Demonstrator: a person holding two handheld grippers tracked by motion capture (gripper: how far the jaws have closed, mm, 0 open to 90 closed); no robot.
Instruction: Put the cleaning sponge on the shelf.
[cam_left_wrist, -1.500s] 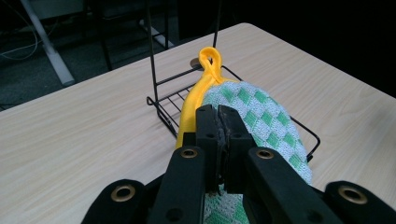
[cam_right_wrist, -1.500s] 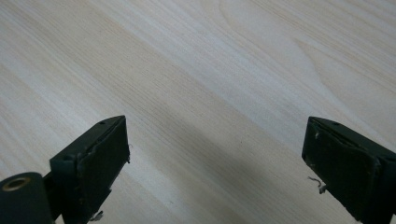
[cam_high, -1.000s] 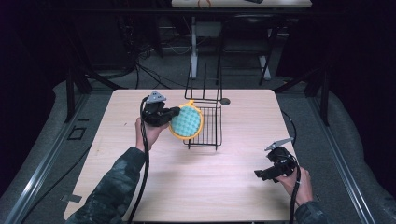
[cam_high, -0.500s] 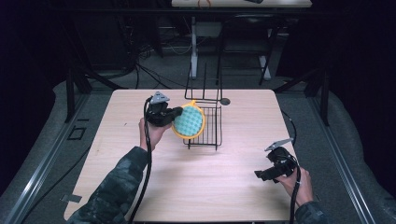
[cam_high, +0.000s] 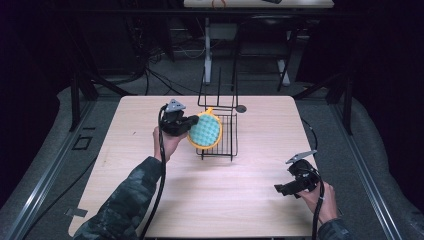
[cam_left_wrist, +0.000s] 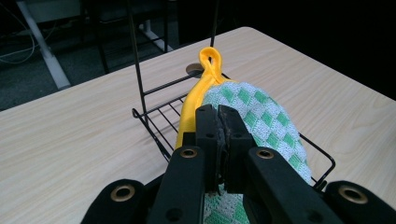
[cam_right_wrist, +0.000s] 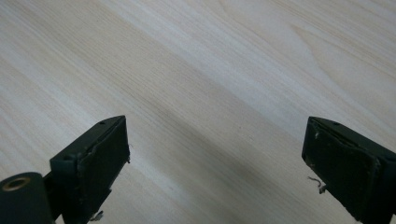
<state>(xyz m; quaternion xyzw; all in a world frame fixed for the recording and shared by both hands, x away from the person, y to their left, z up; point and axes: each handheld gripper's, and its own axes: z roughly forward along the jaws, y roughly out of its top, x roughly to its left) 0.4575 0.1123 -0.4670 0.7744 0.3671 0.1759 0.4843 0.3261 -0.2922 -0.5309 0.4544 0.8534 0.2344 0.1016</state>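
Tongs on the left (cam_high: 192, 123) are pressed together on a potholder (cam_high: 205, 131), a round green-and-white checked cloth with a yellow border and a yellow loop at its top. In the left gripper view the two black jaws pinch the cloth's near edge, and the potholder (cam_left_wrist: 254, 112) stands on edge with its loop up. It sits over the left side of a black wire rack (cam_high: 222, 135) near the middle of the wooden surface (cam_high: 250, 190); whether it touches the wires I cannot tell. The rack (cam_left_wrist: 154, 116) has a low grid base and thin upright rods at its far side. A small dark round spot (cam_high: 241, 107) lies on the surface just behind the rack.

The left hand (cam_high: 167, 142) reaches in from the bottom with a camouflage sleeve (cam_high: 130, 195) on the forearm.

The right tongs (cam_high: 278, 189) are spread wide, holding nothing, low over the near right part of the surface and well apart from the rack. In the right gripper view the two jaws stand far apart over bare wood (cam_right_wrist: 201, 93).

Beyond the surface are dark floor, cables and table legs.
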